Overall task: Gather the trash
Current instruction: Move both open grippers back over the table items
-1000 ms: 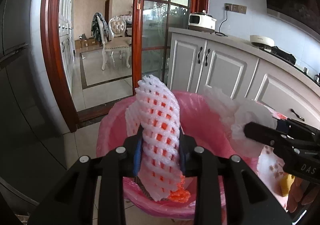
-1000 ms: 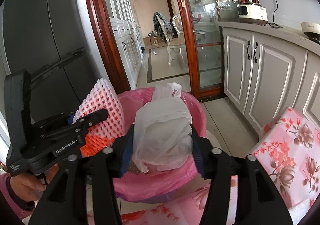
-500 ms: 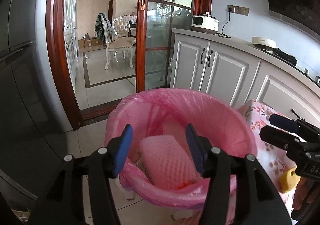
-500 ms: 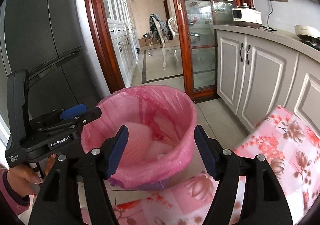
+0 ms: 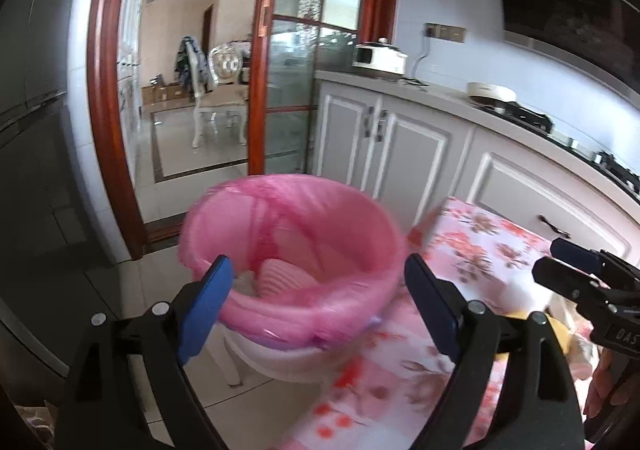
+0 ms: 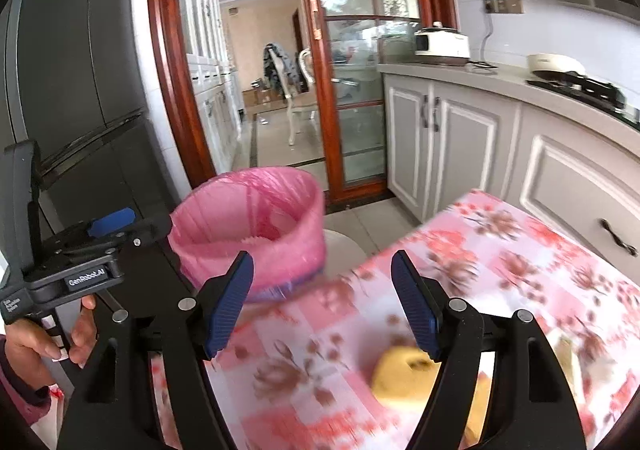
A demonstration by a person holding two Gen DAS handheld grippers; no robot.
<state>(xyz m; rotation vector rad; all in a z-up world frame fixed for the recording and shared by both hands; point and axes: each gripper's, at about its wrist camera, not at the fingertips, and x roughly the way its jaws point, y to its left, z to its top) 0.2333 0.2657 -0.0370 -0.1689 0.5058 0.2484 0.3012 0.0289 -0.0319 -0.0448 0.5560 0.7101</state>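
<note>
Both grippers are empty now: the left gripper (image 5: 318,296) has its jaws spread wide after just opening up, and the right gripper (image 6: 322,304) has been opening too, nothing between either pair. The foam net (image 5: 282,280) sits inside the pink-lined bin (image 5: 384,246), around 12 o'clock from the left jaws. A blurry yellow lump (image 6: 404,374) lies on the floral tablecloth (image 6: 500,250) at 5 o'clock in the right view.

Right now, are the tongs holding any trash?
No. Both tongs, left and right, have just been opening, with nothing between them. The foam net lies in the pink bin.
</note>
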